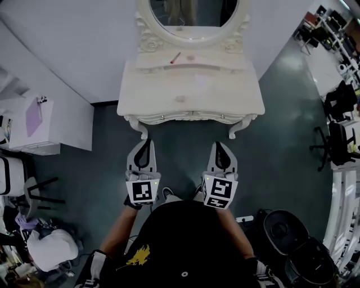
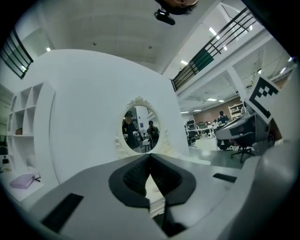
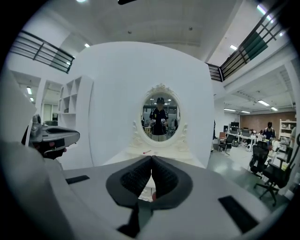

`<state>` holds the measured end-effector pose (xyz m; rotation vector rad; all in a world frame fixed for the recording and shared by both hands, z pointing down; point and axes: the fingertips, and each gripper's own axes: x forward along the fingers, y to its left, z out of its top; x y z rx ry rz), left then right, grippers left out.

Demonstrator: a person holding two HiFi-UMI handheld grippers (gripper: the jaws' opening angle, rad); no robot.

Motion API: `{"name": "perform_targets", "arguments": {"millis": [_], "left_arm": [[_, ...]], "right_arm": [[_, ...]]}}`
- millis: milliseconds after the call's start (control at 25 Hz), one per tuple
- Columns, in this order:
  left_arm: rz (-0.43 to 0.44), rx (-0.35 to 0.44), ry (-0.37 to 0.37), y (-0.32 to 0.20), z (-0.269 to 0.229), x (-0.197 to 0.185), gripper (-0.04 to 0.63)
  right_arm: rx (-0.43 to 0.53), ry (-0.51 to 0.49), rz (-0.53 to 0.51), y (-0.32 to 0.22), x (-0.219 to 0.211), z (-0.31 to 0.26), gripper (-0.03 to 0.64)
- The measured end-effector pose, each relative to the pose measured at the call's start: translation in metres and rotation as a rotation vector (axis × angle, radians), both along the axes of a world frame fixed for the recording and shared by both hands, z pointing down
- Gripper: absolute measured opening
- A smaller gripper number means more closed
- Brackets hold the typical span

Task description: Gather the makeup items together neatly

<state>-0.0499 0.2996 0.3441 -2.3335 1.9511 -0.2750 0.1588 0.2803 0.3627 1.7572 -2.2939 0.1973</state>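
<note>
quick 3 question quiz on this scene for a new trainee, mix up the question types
1. True or false: the left gripper holds nothing.
2. Where does the red stick lie? A) on the floor B) on the table, near the mirror C) on a chair
3. Fill in: the right gripper's jaws are ___.
Key: 1 true; 2 B; 3 shut.

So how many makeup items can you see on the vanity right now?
3: a red stick on the raised shelf by the mirror, a small round item beside it, a faint spot near the vanity's front edge. Glare may hide more.
</note>
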Motion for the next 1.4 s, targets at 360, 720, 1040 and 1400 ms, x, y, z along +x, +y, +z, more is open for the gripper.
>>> {"name": "perform_targets", "arguments": {"millis": [360, 720, 1040, 1400], "left_arm": [[0.051, -0.009, 0.003, -0.014, -0.008, -0.013, 0.013], [0.165, -0.078, 0.030, -0.010, 0.021, -0.034, 0.012], [0.118, -0.108, 0.011, -0.043, 0.038, -0.051, 0.012], [0.050, -0.127, -0.051, -0.129, 0.020, -0.026, 0.013]], "right_arm": [[-0.067, 0.059, -0.047, -0.006, -0.035, 0.017, 0.031], [-0.106, 0.102, 0.062, 0.004, -0.057, 0.034, 0.032], [-0.129, 0.076, 0.027, -0.039, -0.071, 0.058, 0.035], [-0.110, -0.005, -0.017, -0.156, -0.045, 0.048, 0.040]]}}
